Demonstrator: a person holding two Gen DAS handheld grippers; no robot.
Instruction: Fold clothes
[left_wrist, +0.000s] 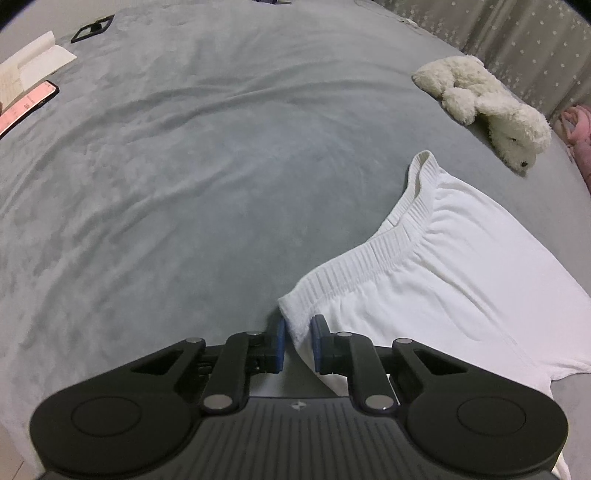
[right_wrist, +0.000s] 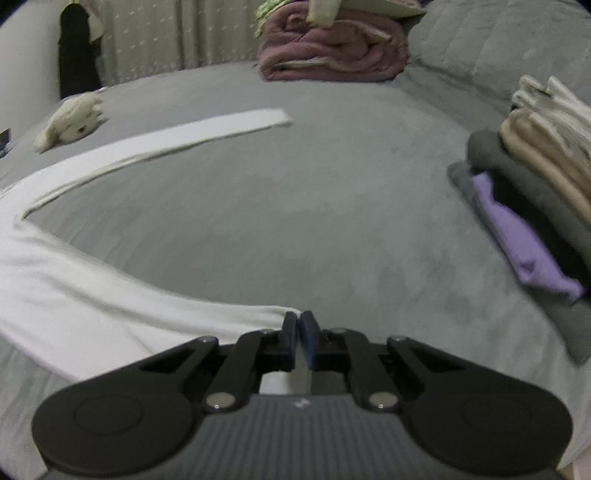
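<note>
White trousers (left_wrist: 454, 266) lie spread on the grey bed, waistband toward the left wrist view's middle. My left gripper (left_wrist: 298, 341) has its blue pads on either side of the near waistband corner, with the fabric between them. In the right wrist view the trousers (right_wrist: 74, 295) show both legs spread apart; the far leg (right_wrist: 192, 134) stretches toward the back. My right gripper (right_wrist: 298, 338) is shut on the hem end of the near leg, low over the bed.
A white plush toy (left_wrist: 487, 107) lies at the back right, and it also shows in the right wrist view (right_wrist: 70, 123). An open book (left_wrist: 33, 70) and phone (left_wrist: 27, 107) lie at the left. A stack of folded clothes (right_wrist: 535, 199) sits right; a pink blanket (right_wrist: 332, 48) lies behind.
</note>
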